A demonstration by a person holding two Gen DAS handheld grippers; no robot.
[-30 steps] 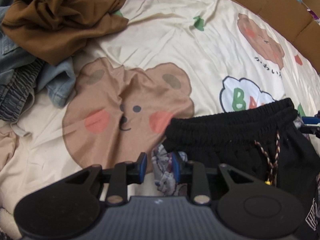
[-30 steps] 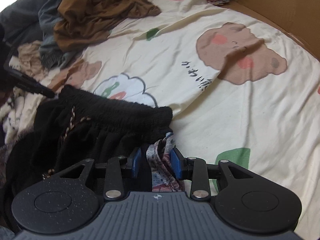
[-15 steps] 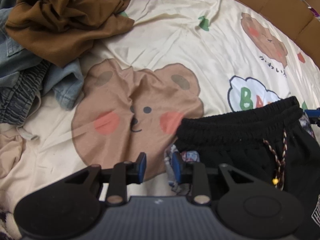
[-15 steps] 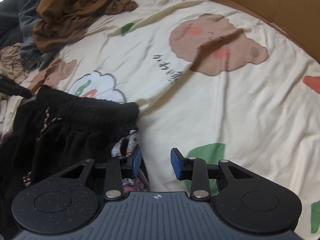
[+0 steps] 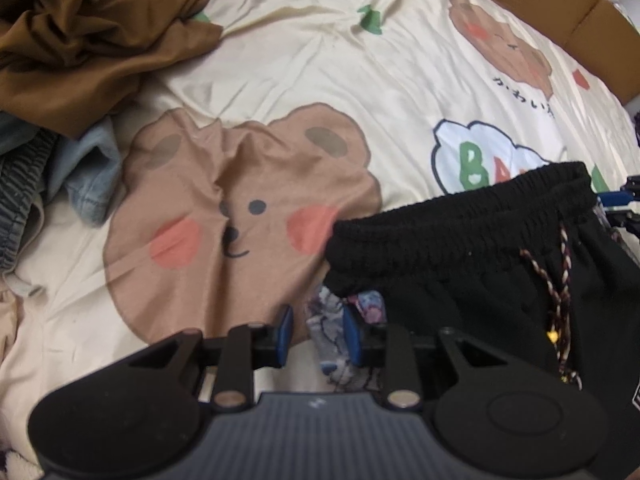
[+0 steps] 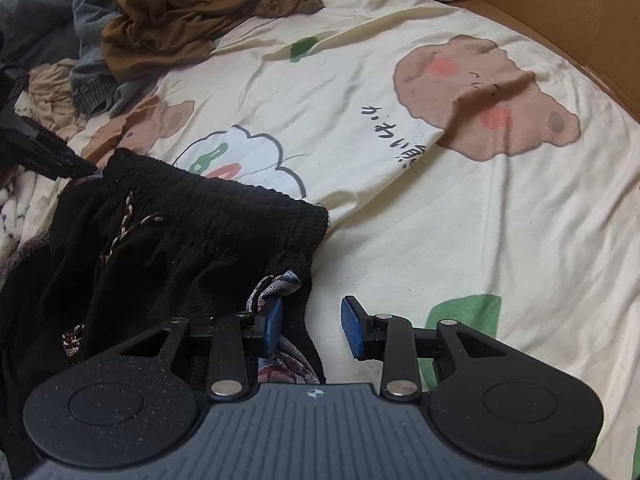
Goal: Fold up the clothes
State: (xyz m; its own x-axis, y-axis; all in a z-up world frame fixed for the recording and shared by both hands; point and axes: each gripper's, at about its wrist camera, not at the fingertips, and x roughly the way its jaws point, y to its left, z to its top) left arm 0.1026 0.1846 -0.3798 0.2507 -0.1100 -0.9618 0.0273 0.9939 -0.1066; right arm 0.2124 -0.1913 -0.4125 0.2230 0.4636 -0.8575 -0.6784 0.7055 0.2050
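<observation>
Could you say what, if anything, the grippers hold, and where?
Nothing: right gripper is open over cream sheet; grey patterned cloth lies loose between left gripper's pads.

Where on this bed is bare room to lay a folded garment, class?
Free: the cream sheet between the black shorts and the cardboard wall. Crowded: the brown garment and denim heap beside the big bear print.

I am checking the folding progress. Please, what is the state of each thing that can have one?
Black shorts: spread flat, not folded.
Patterned cloth: under the shorts, edge showing.
Brown garment: crumpled in a heap.
Left gripper: open, patterned cloth between its fingers.
Right gripper: open, holds nothing.
</observation>
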